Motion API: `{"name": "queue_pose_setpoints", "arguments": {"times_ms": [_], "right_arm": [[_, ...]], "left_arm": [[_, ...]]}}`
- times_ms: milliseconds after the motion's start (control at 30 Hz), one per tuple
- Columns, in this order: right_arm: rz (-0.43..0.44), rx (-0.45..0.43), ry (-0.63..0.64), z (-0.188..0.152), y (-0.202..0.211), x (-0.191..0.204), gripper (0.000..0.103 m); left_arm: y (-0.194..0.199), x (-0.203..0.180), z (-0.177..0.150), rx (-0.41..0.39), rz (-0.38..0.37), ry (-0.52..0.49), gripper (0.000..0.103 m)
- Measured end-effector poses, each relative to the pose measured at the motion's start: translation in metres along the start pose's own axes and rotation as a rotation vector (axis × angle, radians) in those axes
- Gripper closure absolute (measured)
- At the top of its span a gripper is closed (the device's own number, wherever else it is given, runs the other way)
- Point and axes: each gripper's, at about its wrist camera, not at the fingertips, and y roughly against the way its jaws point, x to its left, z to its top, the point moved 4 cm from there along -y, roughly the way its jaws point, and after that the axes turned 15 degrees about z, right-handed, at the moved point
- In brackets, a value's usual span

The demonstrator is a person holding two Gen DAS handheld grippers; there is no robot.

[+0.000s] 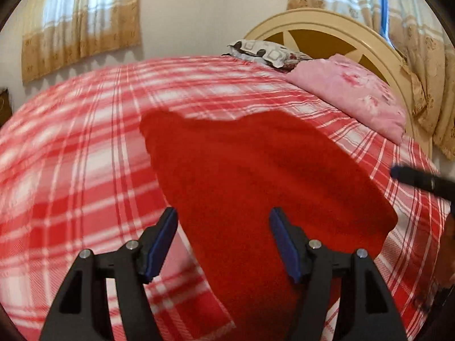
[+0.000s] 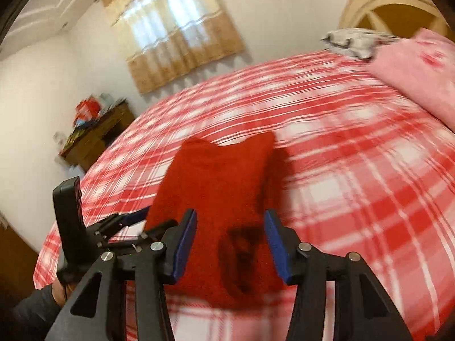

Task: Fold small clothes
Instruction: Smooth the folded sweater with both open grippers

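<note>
Red garment [image 1: 256, 176] lies flat on plaid bed [image 1: 71, 156], looks part-folded into a narrow panel; more folds prob. left. L gripper [image 1: 223, 241] and R gripper [image 2: 230, 241] both spread wide, holding nothing, hovering over near edge.

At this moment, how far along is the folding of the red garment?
Done: the red garment lies spread on the plaid bedspread; whether it is already folded is unclear. In hand: nothing; the left gripper and right gripper are open above its near edge. Left: gripping and folding it.
</note>
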Motion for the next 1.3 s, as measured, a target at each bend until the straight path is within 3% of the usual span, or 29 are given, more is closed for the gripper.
{"name": "queue_pose_setpoints", "arguments": {"times_ms": [133,233,333,400,500,600,667,767,867,933,1000,1067,1200,1300], "right_arm": [[-0.010,0.107,-0.011,0.008,-0.044,-0.011,0.053],[-0.117,0.147,-0.045,0.004,-0.061,-0.046,0.056],[-0.043,0.124,-0.144,0.005,-0.055,-0.064,0.056],[-0.069,0.116,-0.116,0.007,-0.049,-0.055,0.056],[-0.137,0.037,0.009,0.020,-0.034,-0.024,0.056],[-0.065,-0.009,0.081,0.034,-0.030,0.005,0.056],[-0.007,0.023,0.093,0.038,-0.042,0.011,0.056],[0.016,0.087,0.046,0.038,-0.065,0.001,0.056],[-0.045,0.149,0.001,0.030,-0.084,-0.028,0.056],[-0.088,0.142,-0.010,0.026,-0.082,-0.044,0.057],[-0.058,0.139,-0.053,0.025,-0.081,-0.059,0.057],[-0.030,0.137,-0.077,0.027,-0.080,-0.065,0.057],[-0.048,0.151,-0.006,0.027,-0.080,-0.051,0.055],[0.006,0.118,-0.033,0.033,-0.071,-0.052,0.054]], "left_arm": [[0.000,-0.007,-0.001,-0.012,0.011,-0.004,0.030],[-0.001,-0.011,-0.003,-0.010,0.016,-0.016,0.029],[-0.003,-0.011,-0.002,-0.001,0.003,0.000,0.024],[-0.003,-0.010,-0.002,0.001,-0.004,0.015,0.022],[-0.002,-0.007,-0.003,0.007,-0.008,0.035,0.020],[0.010,0.000,0.001,-0.037,-0.019,0.066,0.020],[0.014,0.006,0.007,-0.061,0.003,0.084,0.020],[0.002,0.011,0.009,-0.026,0.058,0.081,0.020],[-0.008,0.013,0.000,0.019,0.030,0.110,0.019],[-0.013,0.011,-0.004,0.045,0.002,0.126,0.015],[-0.017,0.008,-0.006,0.071,-0.026,0.127,0.015],[-0.022,0.008,-0.003,0.088,-0.023,0.138,0.007],[-0.030,0.007,-0.006,0.129,-0.053,0.160,0.002],[-0.031,0.011,-0.009,0.143,-0.067,0.196,0.001]]}}
